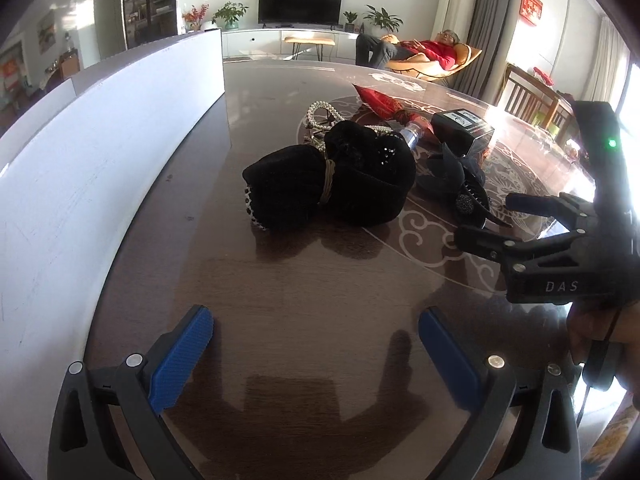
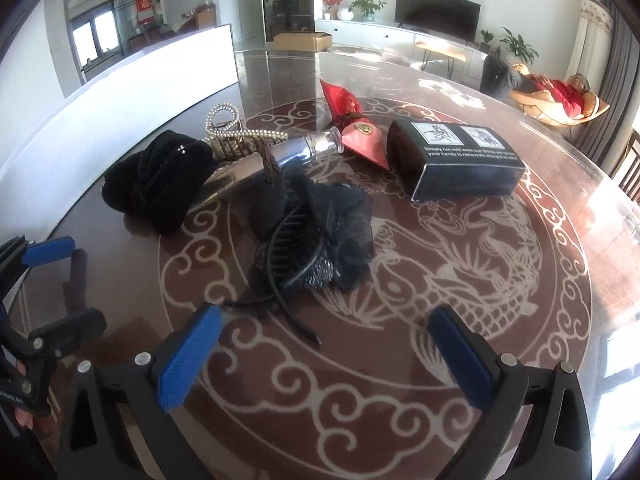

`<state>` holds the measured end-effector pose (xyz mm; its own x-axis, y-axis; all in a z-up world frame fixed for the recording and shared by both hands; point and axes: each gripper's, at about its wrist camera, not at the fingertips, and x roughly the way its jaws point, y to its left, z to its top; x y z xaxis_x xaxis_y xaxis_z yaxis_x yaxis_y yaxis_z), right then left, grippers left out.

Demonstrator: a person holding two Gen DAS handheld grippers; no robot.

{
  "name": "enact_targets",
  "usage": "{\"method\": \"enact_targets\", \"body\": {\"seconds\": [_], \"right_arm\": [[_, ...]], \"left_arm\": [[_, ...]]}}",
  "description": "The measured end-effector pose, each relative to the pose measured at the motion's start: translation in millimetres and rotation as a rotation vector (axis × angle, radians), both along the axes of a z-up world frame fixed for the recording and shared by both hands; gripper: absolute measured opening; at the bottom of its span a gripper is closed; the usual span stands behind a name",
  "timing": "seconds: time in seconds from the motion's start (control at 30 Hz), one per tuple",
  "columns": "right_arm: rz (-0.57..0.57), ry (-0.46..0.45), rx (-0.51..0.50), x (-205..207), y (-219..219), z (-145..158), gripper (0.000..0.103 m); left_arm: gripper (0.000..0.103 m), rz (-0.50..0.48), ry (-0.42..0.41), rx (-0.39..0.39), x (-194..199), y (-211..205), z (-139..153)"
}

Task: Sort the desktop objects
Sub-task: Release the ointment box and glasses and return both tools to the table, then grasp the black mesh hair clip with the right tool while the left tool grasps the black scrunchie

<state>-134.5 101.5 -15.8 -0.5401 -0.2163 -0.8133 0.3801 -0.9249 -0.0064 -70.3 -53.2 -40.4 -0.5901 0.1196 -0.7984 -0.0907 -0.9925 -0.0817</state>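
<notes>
Black box [image 2: 460,164] label: "Simply run cold water" — right tool [image 1: 516,216] marked "DAS"; both tools released, empty.

The glossy dark bench [image 2: 400,380] bore a pale dragon inlay. On it lay a black velvet pouch [image 2: 160,188], a pearl hair claw [image 2: 236,136], a black mesh hair clip [image 2: 316,236], a red pouch [image 2: 352,120], a small bottle [image 2: 308,148] and a black box [image 2: 456,160], with a white board [image 2: 120,92] standing along its left edge.

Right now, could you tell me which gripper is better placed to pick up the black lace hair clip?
The right gripper, probably: it is open, with the black lace hair clip straight ahead between its fingers. The left gripper faces the black velvet pouch instead.
</notes>
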Motion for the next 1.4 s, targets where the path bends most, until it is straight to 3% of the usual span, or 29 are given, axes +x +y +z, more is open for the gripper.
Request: {"method": "enact_targets", "body": {"seconds": [0.23, 0.3, 0.37, 0.4, 0.7, 0.87, 1.1, 1.27, 1.4], "right_arm": [[-0.007, 0.001, 0.001, -28.1, -21.0, -1.3, 0.103], [0.004, 0.011, -0.009, -24.9, -20.3, 0.4, 0.09], [0.022, 0.042, -0.022, -18.2, -19.9, 4.9, 0.048], [0.028, 0.05, -0.026, -15.2, -19.4, 5.9, 0.042], [0.064, 0.051, -0.026, 27.7, 17.0, 6.4, 0.041], [0.054, 0.058, -0.01, 38.0, 20.4, 6.1, 0.041], [0.048, 0.06, -0.006, 38.4, 22.4, 6.3, 0.042], [0.047, 0.058, -0.009, 37.4, 22.5, 6.5, 0.042], [0.047, 0.058, -0.009, 37.4, 22.5, 6.5, 0.042]], "left_arm": [[0.103, -0.001, -0.004, -0.018, 0.8, 2.0, -0.9], [0.103, -0.001, -0.003, -0.014, 1.2, 1.4, -0.6], [0.103, -0.001, -0.003, -0.013, 0.7, 1.3, -0.8], [0.103, -0.001, -0.003, -0.013, 0.7, 1.3, -0.8], [0.103, 0.006, -0.002, -0.028, 4.1, 2.3, 0.0], [0.103, 0.011, 0.089, -0.073, 2.7, 0.5, 18.3], [0.103, -0.105, 0.09, -0.11, -30.8, 1.6, 37.8], [0.103, -0.214, 0.148, -0.081, -56.6, 13.5, 55.7], [0.103, -0.274, 0.11, -0.15, -81.6, 32.4, 43.1]]}}
